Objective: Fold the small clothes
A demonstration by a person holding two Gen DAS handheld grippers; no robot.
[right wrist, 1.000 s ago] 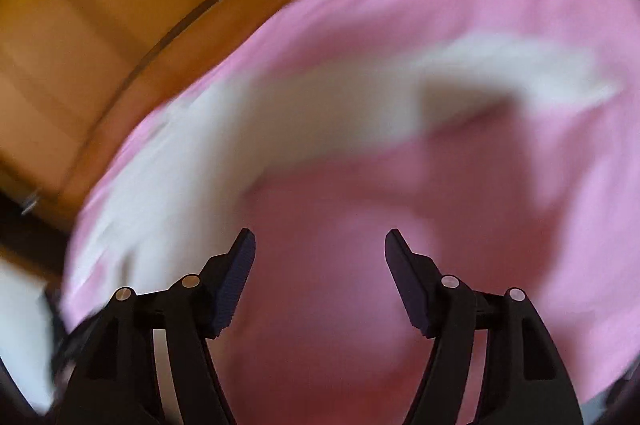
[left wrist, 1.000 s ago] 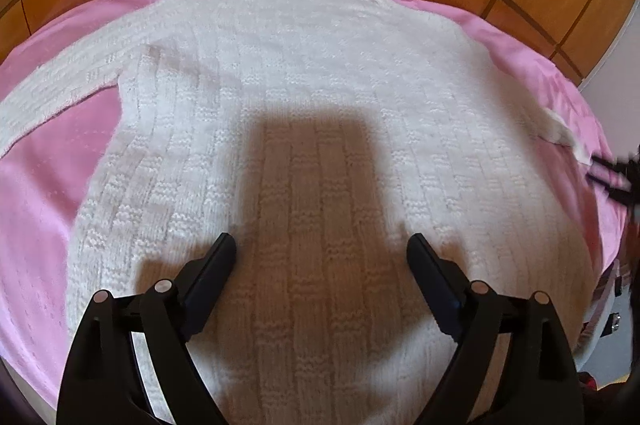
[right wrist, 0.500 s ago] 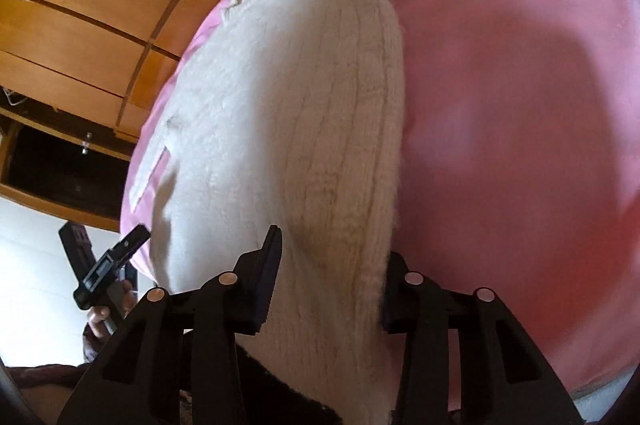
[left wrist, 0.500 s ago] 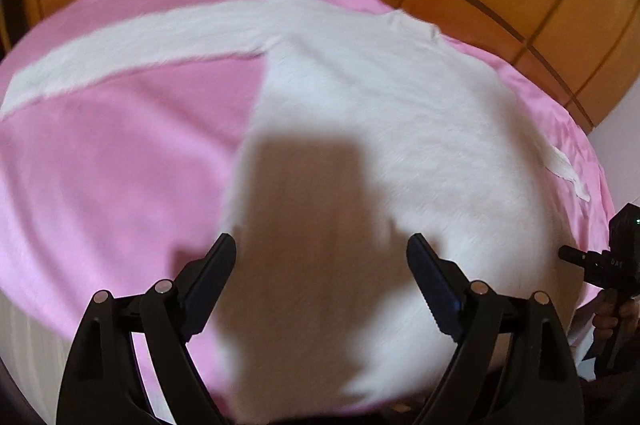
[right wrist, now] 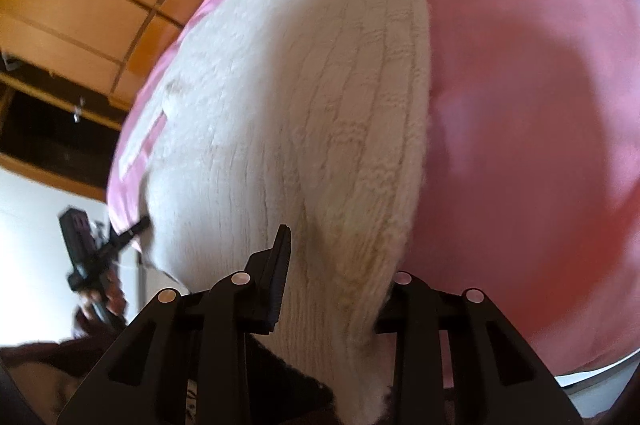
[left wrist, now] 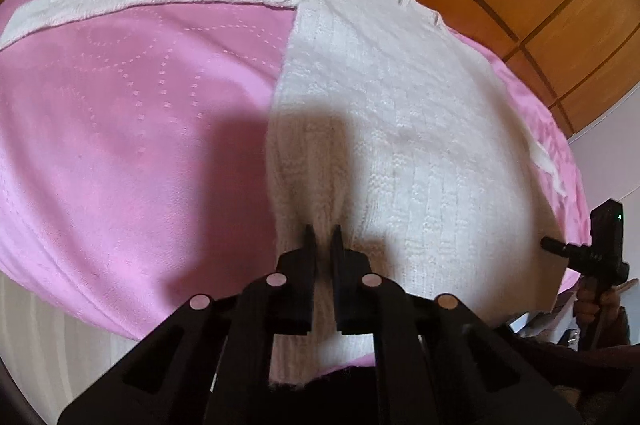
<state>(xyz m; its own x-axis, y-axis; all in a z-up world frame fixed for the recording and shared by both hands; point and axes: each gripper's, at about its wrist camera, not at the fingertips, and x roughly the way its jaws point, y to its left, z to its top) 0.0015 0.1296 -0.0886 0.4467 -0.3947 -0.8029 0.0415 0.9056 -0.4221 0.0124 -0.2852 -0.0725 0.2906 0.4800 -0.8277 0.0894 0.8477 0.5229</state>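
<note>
The white knit sweater (left wrist: pixel 400 129) lies spread on the pink bed cover (left wrist: pixel 132 129), sleeves stretched out along the far side, its near hem bunched up off the near edge of the bed. The left gripper (left wrist: pixel 322 237) has its fingers pinched almost together on a ridge of hem, while the right gripper (right wrist: pixel 340 265) has the hem's other corner between wider-set fingers, and whether they clamp it I cannot tell. The bulky, fuzzy knit could slip from that looser hold, or an uneven lift could drag the sleeves askew.
</note>
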